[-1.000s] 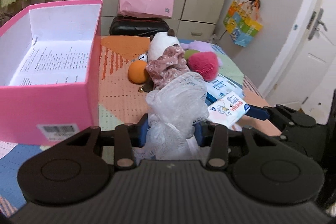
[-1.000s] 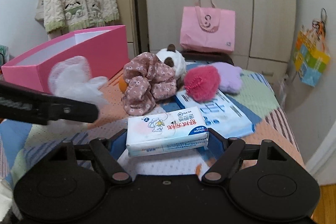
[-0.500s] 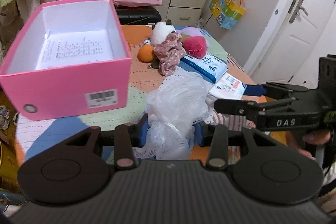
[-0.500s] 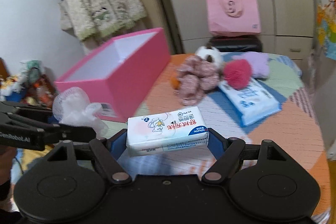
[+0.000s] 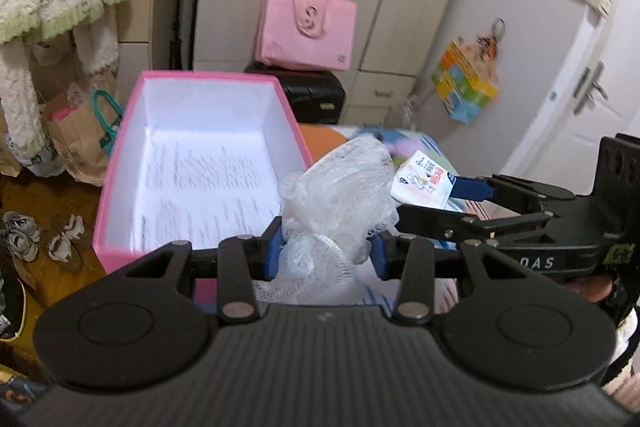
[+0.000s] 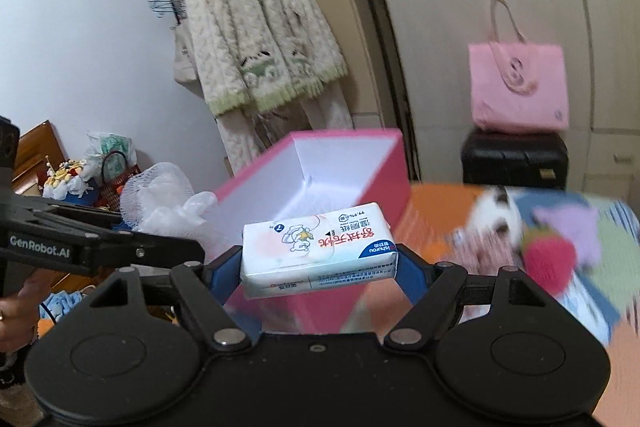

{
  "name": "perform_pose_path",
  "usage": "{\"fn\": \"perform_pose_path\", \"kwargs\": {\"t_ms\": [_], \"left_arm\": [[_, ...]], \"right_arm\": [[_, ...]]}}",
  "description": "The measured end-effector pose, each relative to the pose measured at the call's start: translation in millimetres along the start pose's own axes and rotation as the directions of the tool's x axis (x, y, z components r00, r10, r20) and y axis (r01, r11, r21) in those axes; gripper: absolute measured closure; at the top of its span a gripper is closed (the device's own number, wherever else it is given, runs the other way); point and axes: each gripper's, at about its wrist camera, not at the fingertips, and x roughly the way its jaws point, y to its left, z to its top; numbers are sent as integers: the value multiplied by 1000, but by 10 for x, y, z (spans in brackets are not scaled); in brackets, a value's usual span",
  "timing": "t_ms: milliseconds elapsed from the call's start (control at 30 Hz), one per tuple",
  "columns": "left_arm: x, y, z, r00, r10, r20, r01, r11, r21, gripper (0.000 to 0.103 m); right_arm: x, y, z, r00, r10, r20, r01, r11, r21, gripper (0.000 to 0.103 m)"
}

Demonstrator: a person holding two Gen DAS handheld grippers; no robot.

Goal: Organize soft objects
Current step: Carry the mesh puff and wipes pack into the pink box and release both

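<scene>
My left gripper (image 5: pixel 326 251) is shut on a white mesh bath pouf (image 5: pixel 340 195), held in the air at the near right corner of an open pink box (image 5: pixel 120 155) with a white inside. My right gripper (image 6: pixel 320 267) is shut on a small white tissue pack (image 6: pixel 316 251), raised in front of the same pink box (image 6: pixel 384 179). The pack also shows in the left wrist view (image 5: pixel 424 183), just right of the pouf. The pouf also shows in the right wrist view (image 6: pixel 160 199), at the left.
On the patchwork table (image 6: pixel 440 203) to the right lie a white plush toy (image 6: pixel 496 215), a floral scrunchie (image 6: pixel 480 247), a red pompom (image 6: pixel 552 259) and a purple soft item (image 6: pixel 572 223), all blurred. A black case (image 6: pixel 516 159) with a pink bag (image 6: pixel 520 95) stands behind.
Both grippers have risen and swung left toward the pink box with their loads. The box's inside now lies straight ahead of the left gripper; the table items have slid off to the right.
</scene>
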Motion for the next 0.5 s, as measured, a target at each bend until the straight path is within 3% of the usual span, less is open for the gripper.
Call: {"fn": "perform_pose_path", "kwargs": {"t_ms": [133,333,500], "left_arm": [[168,212,264,999,46,13,-46,999,-18,61],[675,548,581,991,118,-60,-119,993,-16,61],[1240,859,660,971,167,-171,-170,985,-8,61]], "right_arm": [[399,-25,278,1000,15,-19,-16,997,-81,20],[1083,48,568,990,16,-139,-55,958,-282,20],[1705,124,569,952,-25,-304,-116,892,-436,20]]}}
